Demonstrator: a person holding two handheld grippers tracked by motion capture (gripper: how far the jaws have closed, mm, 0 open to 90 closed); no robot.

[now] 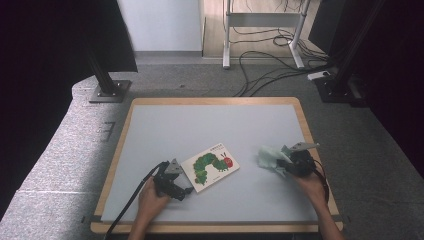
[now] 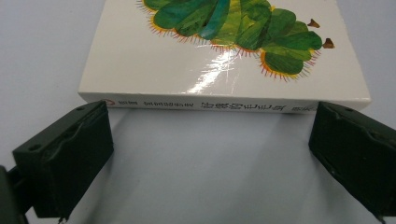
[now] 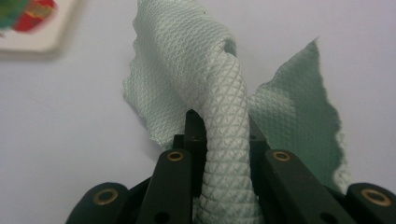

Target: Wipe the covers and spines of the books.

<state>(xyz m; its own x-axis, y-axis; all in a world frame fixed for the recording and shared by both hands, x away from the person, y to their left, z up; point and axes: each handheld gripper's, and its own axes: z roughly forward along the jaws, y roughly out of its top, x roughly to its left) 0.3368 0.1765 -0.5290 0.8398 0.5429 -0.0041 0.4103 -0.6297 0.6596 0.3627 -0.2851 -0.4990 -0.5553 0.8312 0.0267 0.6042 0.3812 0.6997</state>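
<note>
A white picture book point(image 1: 210, 166) with a green caterpillar on its cover lies flat on the grey mat, near the middle front. My left gripper point(image 1: 175, 189) sits just left of the book, open. In the left gripper view the book's spine point(image 2: 224, 103) faces the two spread jaws, a short way beyond their tips. A pale green textured cloth point(image 1: 269, 156) is bunched at the right. My right gripper point(image 1: 289, 164) is shut on the cloth point(image 3: 224, 126), which runs up between the jaws as a rolled strip and fans out beyond them.
The grey mat point(image 1: 210, 125) covers a table with a wooden rim point(image 1: 115, 160). Beyond the far edge are two black stand bases point(image 1: 110, 90) point(image 1: 335, 87), a white desk frame point(image 1: 262, 30) and loose cables point(image 1: 280, 65) on the carpet.
</note>
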